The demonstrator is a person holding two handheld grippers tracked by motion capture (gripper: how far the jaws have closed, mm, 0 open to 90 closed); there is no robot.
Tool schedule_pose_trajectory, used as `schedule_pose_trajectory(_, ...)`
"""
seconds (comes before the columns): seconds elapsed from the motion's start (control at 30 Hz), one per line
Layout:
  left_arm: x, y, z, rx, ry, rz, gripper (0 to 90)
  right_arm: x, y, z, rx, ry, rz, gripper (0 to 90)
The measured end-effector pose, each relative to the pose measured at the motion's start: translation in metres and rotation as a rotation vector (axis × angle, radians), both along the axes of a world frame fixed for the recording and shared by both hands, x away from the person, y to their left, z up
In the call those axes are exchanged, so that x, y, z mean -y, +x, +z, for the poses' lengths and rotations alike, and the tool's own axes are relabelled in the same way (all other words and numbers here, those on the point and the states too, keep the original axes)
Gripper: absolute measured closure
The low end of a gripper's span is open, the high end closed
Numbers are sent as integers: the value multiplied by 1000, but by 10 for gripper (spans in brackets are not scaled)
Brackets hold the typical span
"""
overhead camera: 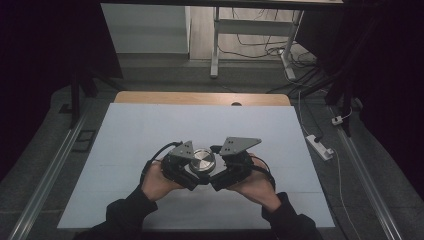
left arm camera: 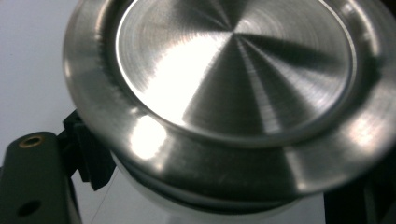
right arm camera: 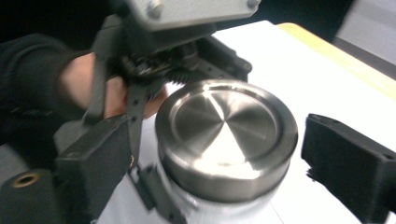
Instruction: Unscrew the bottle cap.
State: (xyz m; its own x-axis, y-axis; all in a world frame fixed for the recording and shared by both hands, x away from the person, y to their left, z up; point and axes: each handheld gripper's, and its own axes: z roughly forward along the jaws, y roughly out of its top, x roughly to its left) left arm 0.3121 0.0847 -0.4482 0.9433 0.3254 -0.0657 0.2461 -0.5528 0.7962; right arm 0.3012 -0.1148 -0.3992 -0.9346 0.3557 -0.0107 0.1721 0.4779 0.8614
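A: Wide white counter (overhead camera: pixel 150 130), wood edge at the far side, a person's two hands at the near middle. What sits between them?

B: A jar (right arm camera: pixel 224 205) with a pale body and a brushed steel lid (overhead camera: pixel 202 160), standing upright on the counter, near centre, between the two tools.

A: And the left claw (overhead camera: pixel 192 176)?

B: Pressed in against the jar from the left. Its own camera looks straight down on the lid (left arm camera: pixel 233 74), with one black jaw beside the jar's wall below the rim. It looks clamped on the body, though whether it bites hard, I cannot tell.

A: The right claw (overhead camera: pixel 216 179)?

B: Released. In its own view the jaws stand apart on either side of the lid (right arm camera: pixel 226 135), the right-hand jaw clear of the metal.

A: What could go wrong?

B: My guess: if the right claw closes off-centre on that smooth lid, it may slip or skid round. If the left grip is weak, the whole jar could turn or tip, and a loose lid might drop onto the counter.
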Motion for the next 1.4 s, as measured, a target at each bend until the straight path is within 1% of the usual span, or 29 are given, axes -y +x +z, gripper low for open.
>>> schedule_pose_trajectory(0.03, 1, -1, 0, 4, 5, -1, 150, -1, 0, -1, 3, 12, -11, 129)
schedule_pose_trajectory(0.07, 3, -2, 0, 5, 9, -5, 150, -2, 0, -3, 3, 13, -32, 166)
schedule_pose_trajectory(0.13, 4, -2, 1, 4, 10, -9, 150, -2, 1, -5, 1, 6, -25, 182)
schedule_pose_trajectory(0.2, 5, -2, 0, 2, 15, -18, 150, -1, 1, -6, -5, 15, -20, 192)
schedule_pose_trajectory(0.23, 5, -2, -1, 3, 17, -25, 150, -1, 1, -7, 2, 7, -11, 193)
schedule_pose_trajectory(0.27, 5, -2, -1, -1, 18, -37, 150, -1, 2, -7, 10, -8, 14, 194)
schedule_pose_trajectory(0.33, 5, -2, -3, -3, 15, -78, 150, 1, 4, -8, -14, 3, 60, 195)
schedule_pose_trajectory(0.37, 4, -2, -3, -6, 10, -102, 150, 1, 4, -8, -14, 3, 60, 195)
schedule_pose_trajectory(0.43, 3, -1, -4, -18, -5, -138, 150, 5, 7, -8, -40, 14, 108, 195)
schedule_pose_trajectory(0.5, 3, -1, -4, -19, -10, -162, 150, 7, 8, -8, -51, 22, 139, 195)
schedule_pose_trajectory(0.63, 2, -2, -3, -20, -18, -206, 150, 9, 9, -7, -58, 33, 191, 196)
schedule_pose_trajectory(0.7, 2, -3, -2, -15, -20, -225, 150, 9, 8, -7, -56, 37, 217, 196)
schedule_pose_trajectory(0.8, 2, -4, -1, -19, -32, -254, 150, 11, 8, -6, -54, 40, 247, 196)
schedule_pose_trajectory(0.97, 2, -7, 1, -9, -41, -319, 150, 13, 7, -5, -60, 61, 315, 197)
schedule_pose_trajectory(1.07, 2, -9, 1, -7, -47, -363, 150, 14, 7, -5, -78, 81, 371, 196)
schedule_pose_trajectory(1.13, 4, -9, 1, -11, -47, -358, 150, 15, 7, -6, -86, 85, 395, 195)
schedule_pose_trajectory(1.17, 5, -9, 1, -10, -41, -347, 150, 16, 8, -5, -93, 73, 372, 188)
schedule_pose_trajectory(1.2, 5, -8, 1, -1, -36, -322, 150, 16, 9, -5, -95, 71, 346, 171)
schedule_pose_trajectory(1.23, 5, -8, 1, 6, -28, -288, 150, 16, 9, -5, -95, 71, 346, 171)
schedule_pose_trajectory(1.27, 4, -6, 1, 10, -16, -246, 150, 17, 12, -3, -114, 91, 267, 87)
schedule_pose_trajectory(1.3, 3, -4, 1, 7, -12, -202, 150, 17, 12, -3, -114, 91, 267, 87)
schedule_pose_trajectory(1.33, 1, -2, 0, 5, -7, -162, 150, 18, 14, 0, -102, 94, 181, 48)
schedule_pose_trajectory(1.37, 0, -1, -1, 6, -6, -126, 150, 18, 14, 0, -102, 94, 181, 48)
schedule_pose_trajectory(1.4, -2, 1, -1, 5, -3, -96, 150, 18, 14, 0, -90, 88, 152, 36)
